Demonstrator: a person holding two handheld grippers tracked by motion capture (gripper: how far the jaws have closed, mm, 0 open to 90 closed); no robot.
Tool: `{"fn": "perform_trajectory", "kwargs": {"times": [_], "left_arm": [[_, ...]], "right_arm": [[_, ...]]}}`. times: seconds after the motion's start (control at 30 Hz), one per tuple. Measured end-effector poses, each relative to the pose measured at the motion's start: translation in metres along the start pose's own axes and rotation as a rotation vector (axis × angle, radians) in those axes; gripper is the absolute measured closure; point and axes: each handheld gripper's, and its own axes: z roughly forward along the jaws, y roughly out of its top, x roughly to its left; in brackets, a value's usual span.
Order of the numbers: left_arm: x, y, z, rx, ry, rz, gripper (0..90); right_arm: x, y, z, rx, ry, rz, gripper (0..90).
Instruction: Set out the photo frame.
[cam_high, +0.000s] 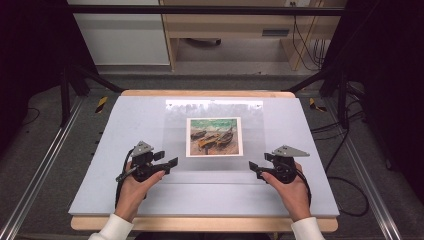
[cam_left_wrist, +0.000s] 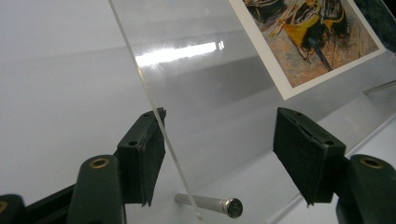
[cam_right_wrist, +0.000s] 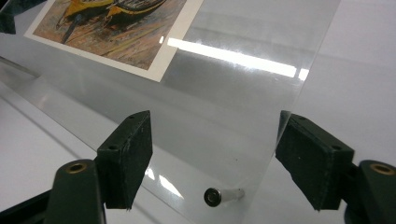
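A clear acrylic sheet (cam_high: 214, 107) lies in the middle of the pale mat (cam_high: 115, 130), with a print of painted boats (cam_high: 214, 136) at its centre. My left gripper (cam_high: 167, 160) is open at the sheet's near left corner, and my right gripper (cam_high: 257, 162) is open at the near right corner. In the left gripper view the sheet's edge (cam_left_wrist: 154, 112) runs between the open jaws of the left gripper (cam_left_wrist: 219, 144), above a small metal pin (cam_left_wrist: 210, 205). In the right gripper view the right gripper (cam_right_wrist: 215, 144) straddles the sheet's corner (cam_right_wrist: 233, 93) and another pin (cam_right_wrist: 223, 196). The print (cam_left_wrist: 308, 37) (cam_right_wrist: 112, 28) lies beyond both.
The mat rests on a wooden tabletop (cam_high: 200, 224). Black frame posts (cam_high: 67, 92) stand at both sides, and cables (cam_high: 345, 180) trail on the floor at the right. A wooden desk (cam_high: 240, 30) stands behind the table.
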Motion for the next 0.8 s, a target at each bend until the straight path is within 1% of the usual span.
{"fn": "perform_trajectory", "kwargs": {"times": [0.1, 0.17, 0.4, 0.6, 0.67, 0.8], "left_arm": [[0.0006, -0.0006, -0.0012, -0.004, -0.003, -0.002, 35.4], [-0.0003, -0.0008, -0.0018, -0.002, 0.002, 0.002, 35.4], [-0.0023, -0.0020, -0.0029, -0.005, 0.008, 0.008, 35.4], [-0.0026, -0.0028, -0.0033, -0.007, 0.009, 0.012, 35.5], [-0.0031, -0.0030, -0.0036, -0.008, 0.012, 0.007, 35.9], [-0.0053, -0.0049, -0.0046, -0.017, 0.022, 0.009, 36.3]], "right_arm": [[-0.0003, -0.0005, -0.0009, -0.001, 0.000, 0.005, 29.4], [0.0007, -0.0013, -0.0016, -0.003, -0.003, 0.004, 29.6], [0.0017, -0.0032, -0.0037, -0.006, -0.009, -0.012, 31.0], [0.0031, -0.0046, -0.0051, -0.004, -0.010, -0.007, 31.7], [0.0031, -0.0049, -0.0052, -0.006, -0.011, -0.010, 32.0], [0.0041, -0.0056, -0.0065, -0.004, -0.015, -0.016, 32.8]]}}
